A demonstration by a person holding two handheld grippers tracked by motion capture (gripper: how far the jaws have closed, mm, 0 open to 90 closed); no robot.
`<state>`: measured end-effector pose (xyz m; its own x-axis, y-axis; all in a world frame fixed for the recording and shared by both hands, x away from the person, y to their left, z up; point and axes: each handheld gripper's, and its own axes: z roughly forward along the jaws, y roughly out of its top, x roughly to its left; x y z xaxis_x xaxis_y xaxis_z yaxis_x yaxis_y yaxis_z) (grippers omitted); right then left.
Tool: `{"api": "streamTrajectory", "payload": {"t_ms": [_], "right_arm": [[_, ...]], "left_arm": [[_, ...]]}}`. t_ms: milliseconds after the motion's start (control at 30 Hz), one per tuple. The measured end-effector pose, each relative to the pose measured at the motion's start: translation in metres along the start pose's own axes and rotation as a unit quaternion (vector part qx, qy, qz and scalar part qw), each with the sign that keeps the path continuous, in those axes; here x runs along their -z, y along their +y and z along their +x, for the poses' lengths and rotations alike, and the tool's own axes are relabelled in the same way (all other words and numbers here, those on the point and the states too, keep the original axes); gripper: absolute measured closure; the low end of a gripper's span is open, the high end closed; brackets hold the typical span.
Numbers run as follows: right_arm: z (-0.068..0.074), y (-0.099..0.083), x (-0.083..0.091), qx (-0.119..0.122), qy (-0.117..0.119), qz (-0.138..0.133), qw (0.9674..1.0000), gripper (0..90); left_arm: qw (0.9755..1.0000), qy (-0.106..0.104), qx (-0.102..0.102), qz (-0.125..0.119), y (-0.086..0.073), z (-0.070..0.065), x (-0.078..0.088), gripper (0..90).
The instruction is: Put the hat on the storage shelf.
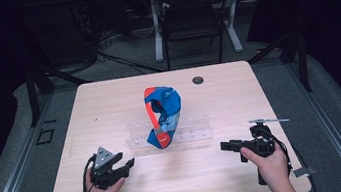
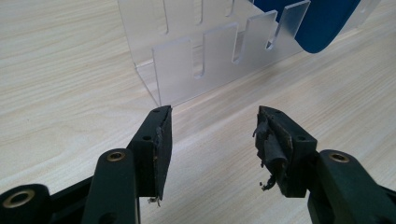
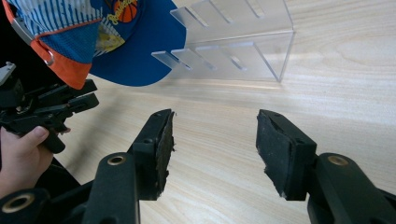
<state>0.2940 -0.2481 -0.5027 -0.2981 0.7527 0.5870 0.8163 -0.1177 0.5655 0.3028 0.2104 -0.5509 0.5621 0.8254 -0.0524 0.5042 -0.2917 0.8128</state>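
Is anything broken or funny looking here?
Yes, a little. The black pads on the left gripper look worn: the rubber on its right pad is torn and peeling, with shreds hanging down. The cap stands upright in the clear rack, leaning a bit. Nothing is spilled on the table.

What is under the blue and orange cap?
The cap stands on edge in a clear slotted rack on the wooden table. Which slot holds it is hidden by the cap itself.
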Motion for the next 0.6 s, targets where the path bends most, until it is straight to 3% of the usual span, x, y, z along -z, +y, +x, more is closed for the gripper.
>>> {"api": "streamTrajectory", "payload": {"t_ms": [333, 600], "right_arm": [[-0.012, -0.018, -0.004, -0.002, 0.003, -0.018, 0.9998, 45.8], [-0.017, -0.028, -0.006, 0.018, -0.015, -0.033, 0.9992, 44.9]], "left_arm": [[1.0, 0.0, -0.003, 0.003, -0.001, -0.001, -0.002, 46.7], [0.9999, -0.011, -0.005, 0.002, 0.002, -0.007, -0.004, 47.3]]}}
